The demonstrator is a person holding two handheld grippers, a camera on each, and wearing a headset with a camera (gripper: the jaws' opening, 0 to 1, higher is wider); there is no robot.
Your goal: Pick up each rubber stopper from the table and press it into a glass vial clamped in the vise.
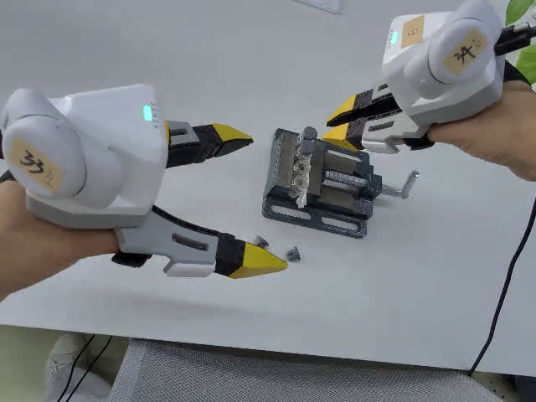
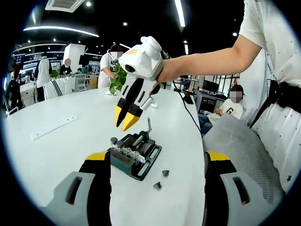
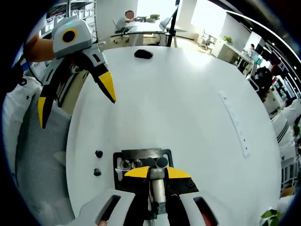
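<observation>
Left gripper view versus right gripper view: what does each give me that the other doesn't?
Left gripper view: the right gripper poised above the vise, jaws barely parted. Right gripper view: the left gripper, wide open, and the vials from above. Both: the vise, one stopper atop a clamped vial, two loose stoppers on the table.

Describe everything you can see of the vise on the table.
The vise is a small, dark grey metal bench vise standing flat on the white table, with slots in its base. Its jaws clamp a row of clear glass vials, and the end one carries a dark rubber stopper. A silvery screw with a crossbar handle sticks out of one side. Two loose stoppers lie just clear of the base. The right gripper hovers above without touching.
</observation>
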